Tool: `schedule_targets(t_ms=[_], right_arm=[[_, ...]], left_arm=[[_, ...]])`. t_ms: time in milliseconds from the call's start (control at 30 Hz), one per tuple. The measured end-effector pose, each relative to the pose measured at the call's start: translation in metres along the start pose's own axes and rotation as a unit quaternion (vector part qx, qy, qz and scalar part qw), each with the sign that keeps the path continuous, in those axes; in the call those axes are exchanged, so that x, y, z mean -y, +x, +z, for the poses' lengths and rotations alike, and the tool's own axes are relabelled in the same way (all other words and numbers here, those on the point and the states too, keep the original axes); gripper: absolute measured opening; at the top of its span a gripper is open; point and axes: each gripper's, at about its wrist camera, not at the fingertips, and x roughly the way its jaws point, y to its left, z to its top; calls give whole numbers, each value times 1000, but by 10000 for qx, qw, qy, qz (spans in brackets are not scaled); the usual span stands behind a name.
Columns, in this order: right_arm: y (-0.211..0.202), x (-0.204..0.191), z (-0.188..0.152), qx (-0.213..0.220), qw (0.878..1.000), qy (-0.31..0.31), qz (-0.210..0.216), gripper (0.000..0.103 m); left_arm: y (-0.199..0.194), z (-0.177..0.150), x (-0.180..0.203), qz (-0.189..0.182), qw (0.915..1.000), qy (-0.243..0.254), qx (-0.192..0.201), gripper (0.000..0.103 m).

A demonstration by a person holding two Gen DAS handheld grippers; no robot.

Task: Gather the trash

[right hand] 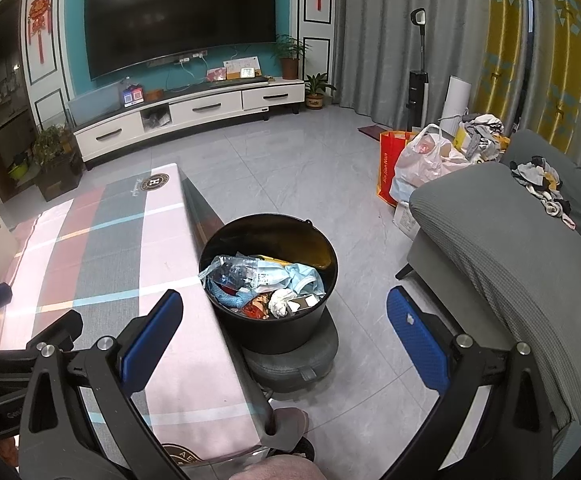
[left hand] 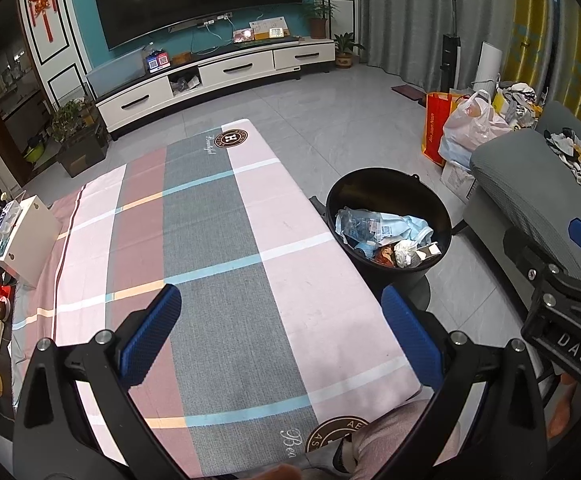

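**Bin full beside the table, both tongs wide and empty**

I see the table (left hand: 210, 240) under its checked cloth filling the left wrist view, its long axis running from lower centre to upper middle. Just right of it stands the round black bin (right hand: 268, 280), upright, mouth facing up, on a grey pad (right hand: 294, 364). Crumpled trash (right hand: 262, 280) lies inside. My left gripper (left hand: 280, 336) and right gripper (right hand: 282, 340) are spread wide, holding nothing.

Table (left hand: 210, 240), centre-left of frame, draped in a plaid cloth (left hand: 282, 300); a white box (left hand: 26, 236) lies at its left edge. Tiled floor (right hand: 310, 168), right, bears a cushion (right hand: 290, 364) under the bin (right hand: 268, 280).
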Motion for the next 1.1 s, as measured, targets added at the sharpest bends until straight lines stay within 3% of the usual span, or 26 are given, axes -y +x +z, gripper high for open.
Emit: schedule_targets(t_ms=[1100], right_arm=[[0, 2, 0, -11, 10000, 4, -68, 100]], left_arm=[[3, 0, 1, 73, 10000, -53, 33, 100]])
